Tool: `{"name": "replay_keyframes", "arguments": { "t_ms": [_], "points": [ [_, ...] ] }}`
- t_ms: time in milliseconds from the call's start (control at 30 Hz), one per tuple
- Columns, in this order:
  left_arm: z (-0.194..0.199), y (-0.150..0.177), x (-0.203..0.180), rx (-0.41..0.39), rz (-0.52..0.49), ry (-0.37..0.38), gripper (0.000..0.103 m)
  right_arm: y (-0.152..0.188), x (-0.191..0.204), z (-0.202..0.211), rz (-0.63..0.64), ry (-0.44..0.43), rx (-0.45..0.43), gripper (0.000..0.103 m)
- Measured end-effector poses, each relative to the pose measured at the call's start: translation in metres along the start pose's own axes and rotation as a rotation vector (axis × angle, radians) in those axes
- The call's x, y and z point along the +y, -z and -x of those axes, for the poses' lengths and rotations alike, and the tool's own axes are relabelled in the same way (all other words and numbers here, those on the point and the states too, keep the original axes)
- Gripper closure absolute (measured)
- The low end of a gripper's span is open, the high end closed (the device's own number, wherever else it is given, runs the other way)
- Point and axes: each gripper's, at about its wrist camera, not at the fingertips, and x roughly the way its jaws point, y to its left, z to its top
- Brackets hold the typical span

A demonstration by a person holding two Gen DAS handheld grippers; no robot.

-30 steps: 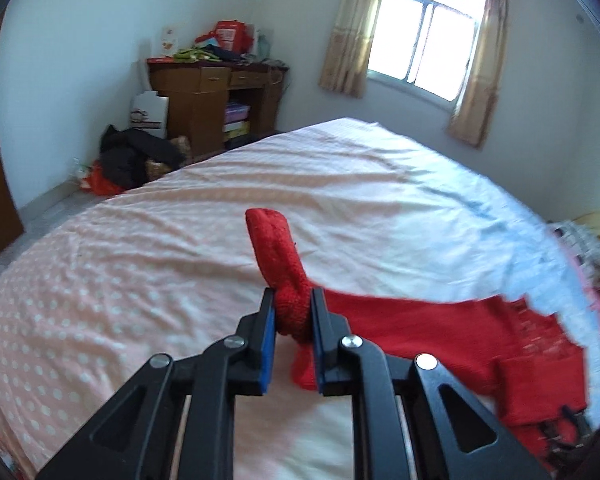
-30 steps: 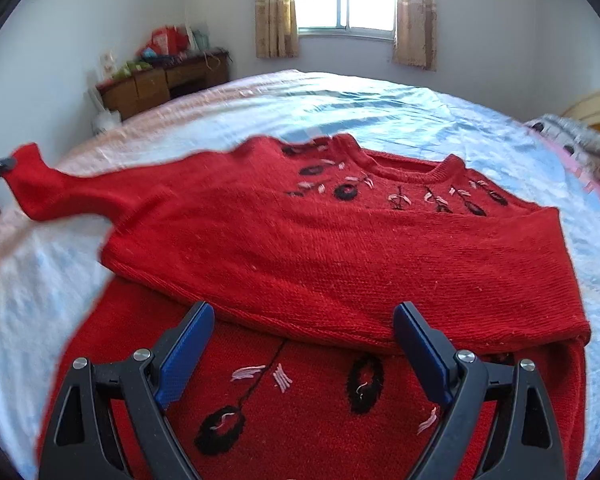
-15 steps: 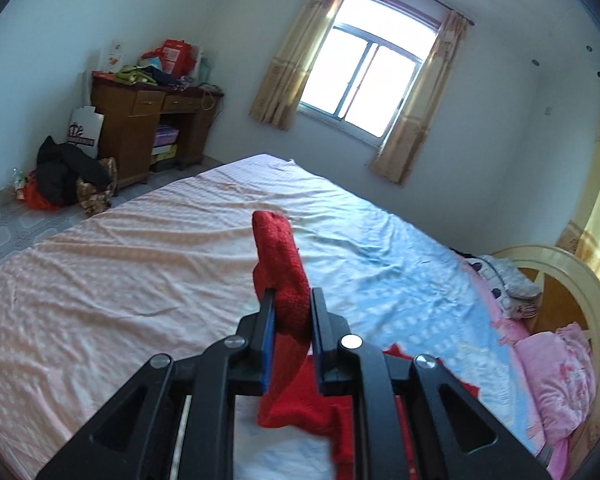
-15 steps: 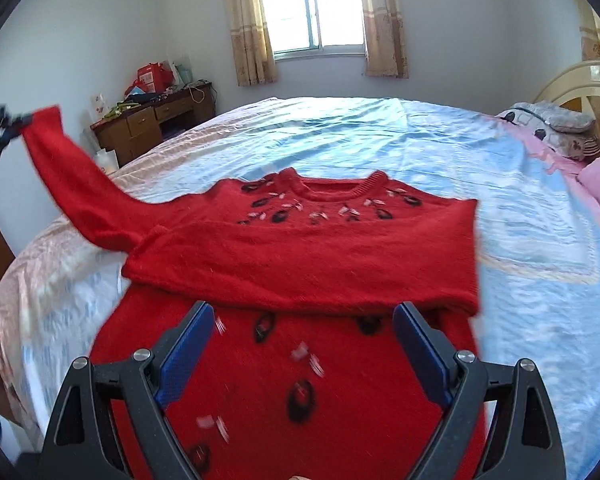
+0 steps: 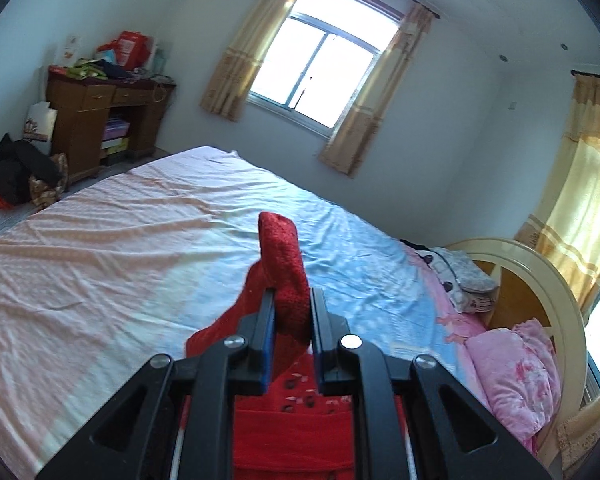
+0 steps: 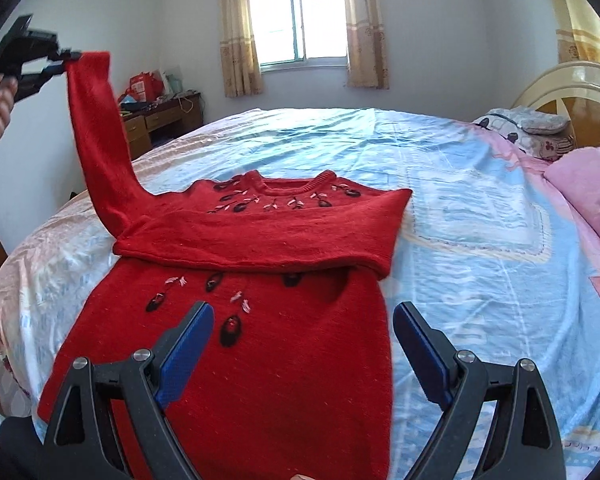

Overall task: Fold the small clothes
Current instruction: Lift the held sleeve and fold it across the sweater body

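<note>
A red knitted sweater (image 6: 256, 344) with dark embroidered flowers lies flat on the bed, its right sleeve (image 6: 260, 240) folded across the chest. My left gripper (image 5: 293, 312) is shut on the cuff of the left sleeve (image 5: 281, 256) and holds it high above the bed. In the right wrist view the left gripper (image 6: 66, 60) is at the upper left and the sleeve (image 6: 100, 140) hangs from it down to the shoulder. My right gripper (image 6: 303, 344) is open and empty, hovering over the sweater's lower body.
The bed (image 6: 460, 208) has a pink and blue sheet. Pink pillows (image 6: 588, 184) and a cream headboard (image 6: 560, 84) are at the right. A wooden desk (image 5: 96, 120) with clutter stands by the far left wall, bags on the floor beside it.
My left gripper has lifted the sleeve cuff from near the bed to high in the air, swinging toward the sweater body. My right gripper has drawn back along the sweater toward its hem.
</note>
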Motion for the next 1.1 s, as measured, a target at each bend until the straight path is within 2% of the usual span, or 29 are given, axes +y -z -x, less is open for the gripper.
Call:
{"name": "replay_keyframes", "arguments": {
  "t_ms": [233, 433, 533, 767, 833, 900, 933, 1000, 1100],
  "points": [
    [-0.021, 0.009, -0.058, 0.028, -0.055, 0.046, 0.087, 0.012, -0.012, -0.003, -0.021, -0.007, 0.010, 0.011],
    [-0.051, 0.036, -0.109, 0.079, -0.123, 0.074, 0.087, 0.019, -0.026, -0.006, -0.058, -0.007, 0.026, 0.011],
    [-0.069, 0.063, -0.135, 0.081, -0.188, 0.062, 0.087, 0.023, -0.032, -0.009, -0.078, 0.007, 0.035, 0.011],
    [-0.123, 0.164, -0.170, 0.165, -0.314, 0.006, 0.085, 0.032, -0.047, -0.014, -0.135, 0.059, 0.048, 0.011],
    [-0.132, 0.186, -0.173, 0.196, -0.353, 0.004, 0.078, 0.033, -0.057, -0.015, -0.176, 0.088, 0.046, 0.011],
    [-0.133, 0.203, -0.176, 0.214, -0.417, -0.028, 0.062, 0.034, -0.067, -0.015, -0.214, 0.108, 0.040, 0.011],
    [-0.130, 0.208, -0.177, 0.212, -0.437, -0.025, 0.058, 0.034, -0.072, -0.014, -0.234, 0.115, 0.037, 0.011],
    [-0.119, 0.212, -0.173, 0.188, -0.475, -0.015, 0.042, 0.035, -0.081, -0.014, -0.270, 0.119, 0.037, 0.011],
    [-0.094, 0.211, -0.153, 0.119, -0.524, -0.049, 0.020, 0.034, -0.085, -0.015, -0.283, 0.126, 0.036, 0.011]
  ]
}}
